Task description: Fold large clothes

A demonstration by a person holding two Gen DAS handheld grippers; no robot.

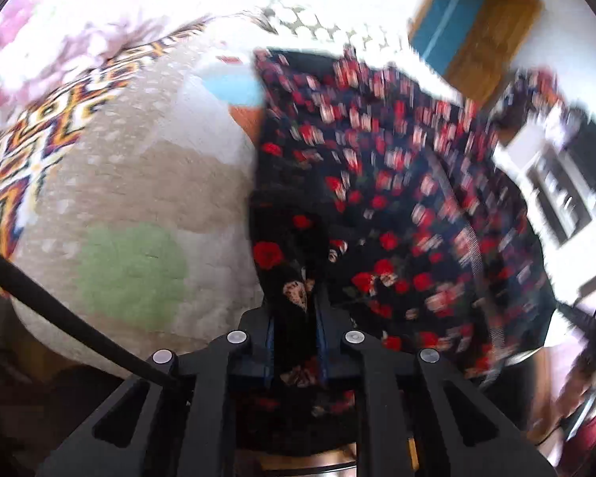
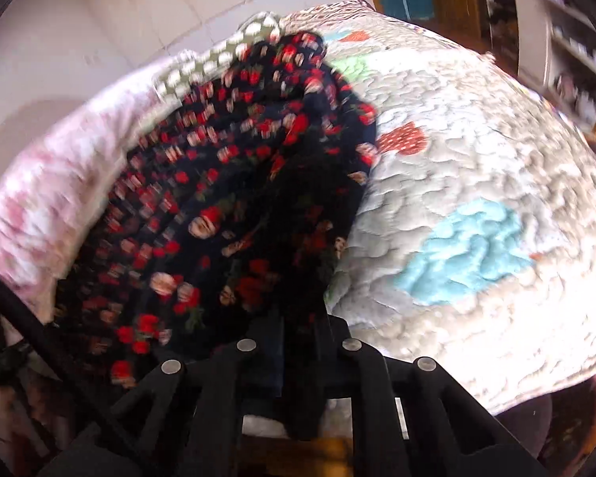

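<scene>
A large black garment with red and pink roses (image 1: 381,183) hangs spread out over a quilted bed cover (image 1: 139,183). My left gripper (image 1: 296,318) is shut on a bunched edge of it, cloth pinched between the blue pads. The far corner rises toward the other gripper body (image 1: 564,183) at the right. In the right wrist view the same garment (image 2: 218,206) drapes left of centre, and my right gripper (image 2: 298,342) is shut on a fold of it above the bed cover (image 2: 476,198). Both views are motion-blurred.
A pink floral blanket (image 2: 47,198) and a green-and-white checked cloth (image 2: 218,59) lie at the bed's far side. A patterned rug or cover (image 1: 39,127) is at left. A wooden door with a blue panel (image 1: 469,28) and shelves (image 2: 568,39) stand beyond.
</scene>
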